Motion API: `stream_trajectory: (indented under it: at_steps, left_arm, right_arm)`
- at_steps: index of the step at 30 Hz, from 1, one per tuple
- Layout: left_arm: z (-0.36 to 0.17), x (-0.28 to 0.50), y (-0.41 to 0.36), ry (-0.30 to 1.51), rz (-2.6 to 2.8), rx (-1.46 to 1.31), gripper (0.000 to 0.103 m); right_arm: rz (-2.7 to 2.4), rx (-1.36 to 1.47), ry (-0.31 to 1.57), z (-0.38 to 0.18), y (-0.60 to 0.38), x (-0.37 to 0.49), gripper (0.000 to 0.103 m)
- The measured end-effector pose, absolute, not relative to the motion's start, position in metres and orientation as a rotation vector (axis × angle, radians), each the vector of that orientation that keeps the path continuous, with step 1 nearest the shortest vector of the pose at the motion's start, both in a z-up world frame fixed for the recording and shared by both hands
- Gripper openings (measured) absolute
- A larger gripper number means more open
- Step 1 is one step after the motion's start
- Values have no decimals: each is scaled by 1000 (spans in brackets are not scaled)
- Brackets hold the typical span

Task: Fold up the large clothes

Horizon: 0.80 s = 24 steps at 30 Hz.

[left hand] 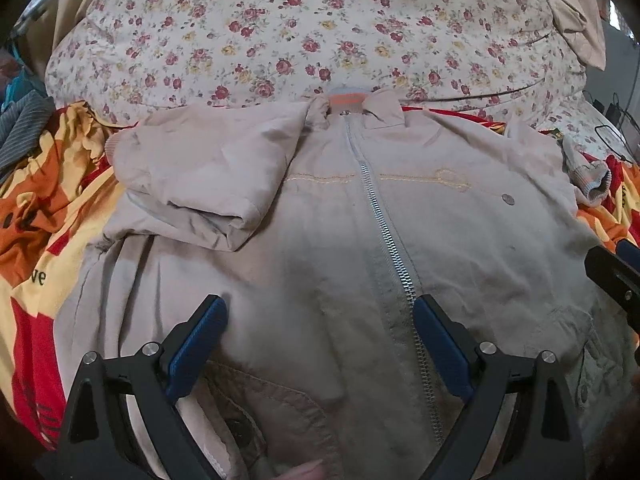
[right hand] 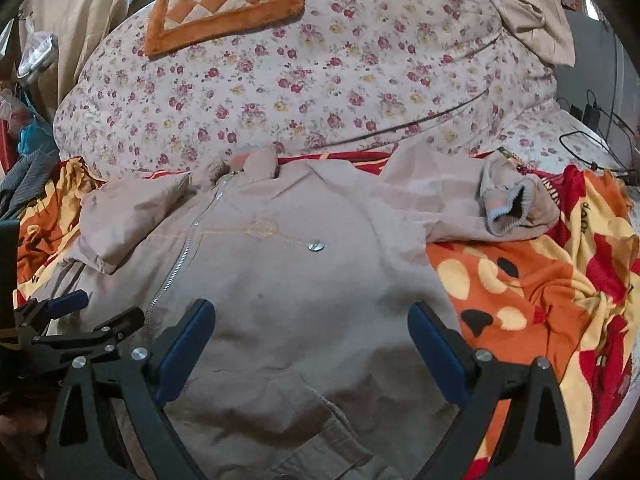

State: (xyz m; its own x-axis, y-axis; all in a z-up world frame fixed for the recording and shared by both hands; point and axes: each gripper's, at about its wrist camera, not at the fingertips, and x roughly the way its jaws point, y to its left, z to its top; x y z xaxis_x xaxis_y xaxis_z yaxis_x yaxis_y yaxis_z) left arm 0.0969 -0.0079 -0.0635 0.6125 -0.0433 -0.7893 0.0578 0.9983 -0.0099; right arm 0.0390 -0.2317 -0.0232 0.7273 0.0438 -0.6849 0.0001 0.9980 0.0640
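Jacket (left hand: 320, 216) flat on bed, zipped. My left claw (left hand: 320, 320) and right claw (right hand: 312, 324) both released above it.

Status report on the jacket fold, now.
Left gripper open, right gripper open, both over the jacket, holding nothing. Jacket zipped, face up on blanket; left sleeve folded in, right sleeve still out. Nothing in the way.

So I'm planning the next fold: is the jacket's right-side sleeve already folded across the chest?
No, the sleeve lies spread out sideways, its cuff resting beside the jacket on the blanket.
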Motion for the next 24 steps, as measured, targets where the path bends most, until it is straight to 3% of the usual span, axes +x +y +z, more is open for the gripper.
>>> stream_trajectory:
  at_steps: [24]
  left_arm:
    - [-67, 94, -7, 907, -54, 19, 91]
  right_arm:
    - [19, 66, 747, -23, -235, 39, 99]
